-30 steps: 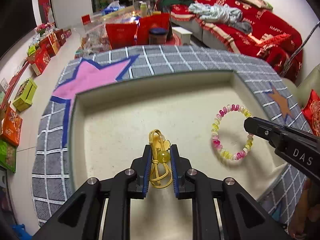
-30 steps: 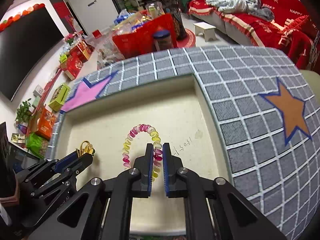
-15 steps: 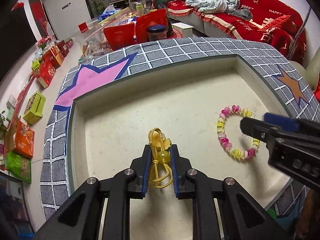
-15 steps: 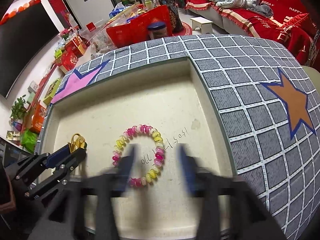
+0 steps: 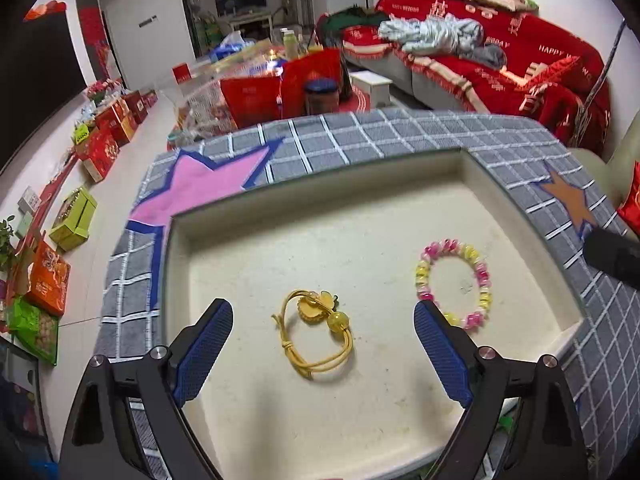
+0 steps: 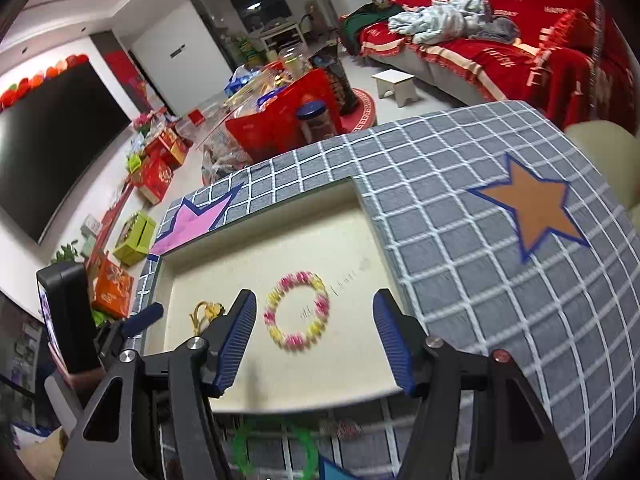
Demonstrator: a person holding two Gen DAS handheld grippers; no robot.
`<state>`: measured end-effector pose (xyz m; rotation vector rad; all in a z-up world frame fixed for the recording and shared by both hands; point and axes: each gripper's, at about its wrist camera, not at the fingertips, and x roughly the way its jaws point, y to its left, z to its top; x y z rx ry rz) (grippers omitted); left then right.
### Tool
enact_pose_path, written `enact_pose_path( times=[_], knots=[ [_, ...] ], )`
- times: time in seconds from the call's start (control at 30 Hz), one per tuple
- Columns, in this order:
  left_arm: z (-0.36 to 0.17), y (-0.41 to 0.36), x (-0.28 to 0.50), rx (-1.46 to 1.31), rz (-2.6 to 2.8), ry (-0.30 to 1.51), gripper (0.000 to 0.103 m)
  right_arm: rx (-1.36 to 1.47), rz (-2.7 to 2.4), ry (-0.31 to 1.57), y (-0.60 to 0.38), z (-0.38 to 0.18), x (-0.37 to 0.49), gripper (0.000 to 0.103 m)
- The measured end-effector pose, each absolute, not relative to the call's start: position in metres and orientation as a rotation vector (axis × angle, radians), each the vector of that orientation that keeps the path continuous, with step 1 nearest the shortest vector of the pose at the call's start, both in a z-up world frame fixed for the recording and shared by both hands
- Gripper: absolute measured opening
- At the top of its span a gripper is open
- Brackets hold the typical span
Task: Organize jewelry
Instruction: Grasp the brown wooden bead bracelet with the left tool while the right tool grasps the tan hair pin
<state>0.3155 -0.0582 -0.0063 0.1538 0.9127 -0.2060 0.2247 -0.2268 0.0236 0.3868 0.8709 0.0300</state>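
Observation:
A yellow hair tie with a bead and flower charm (image 5: 316,330) lies on the floor of the cream tray (image 5: 360,184). It also shows in the right wrist view (image 6: 205,314). A pink and yellow bead bracelet (image 5: 454,282) lies to its right in the same tray, and shows in the right wrist view (image 6: 298,316). My left gripper (image 5: 320,344) is open and empty, raised above the hair tie. My right gripper (image 6: 314,330) is open and empty, raised above the bracelet.
The tray sits in a grey checked mat (image 6: 460,240) with a pink star (image 5: 200,184) and an orange star (image 6: 532,208). A green ring (image 6: 272,450) lies on the mat at the tray's near edge. Red bags, boxes and a sofa stand beyond the table.
Both grippers have opened and drawn back upward. The left let go of the yellow hair tie and the right let go of the bead bracelet; both items now lie in the tray.

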Motion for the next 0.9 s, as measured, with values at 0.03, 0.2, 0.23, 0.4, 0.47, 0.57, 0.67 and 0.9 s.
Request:
enact_pose_path(
  times=[0.03,0.2,0.23,0.4,0.47,0.57,0.67,0.9],
  knots=[
    [-0.003,-0.056,0.311,0.152,-0.207,0.898,0.103,0.39,0.025,0.867,-0.229,0.025,0.217,0.075],
    [0.019,-0.041,0.278,0.12,-0.225,0.854,0.103,0.412,0.011,0.869,-0.238,0.023,0.187,0.083],
    [0.021,-0.037,0.271,0.107,-0.233,0.861,0.103,0.417,0.01,0.875,-0.239,0.021,0.18,0.085],
    [0.018,-0.021,0.231,0.084,-0.237,0.888,0.103,0.417,-0.002,0.916,-0.241,0.01,0.15,0.086],
    [0.013,-0.015,0.214,0.074,-0.228,0.897,0.103,0.425,-0.013,0.947,-0.243,0.0,0.138,0.085],
    [0.003,-0.005,0.19,0.061,-0.206,0.909,0.103,0.404,-0.049,0.986,-0.243,-0.014,0.12,0.085],
    [-0.006,0.006,0.17,0.046,-0.197,0.922,0.103,0.361,-0.077,1.02,-0.24,-0.028,0.101,0.086],
    [-0.027,0.017,0.147,0.064,-0.216,0.963,0.103,0.317,-0.133,1.036,-0.238,-0.042,0.069,0.085]
  ],
)
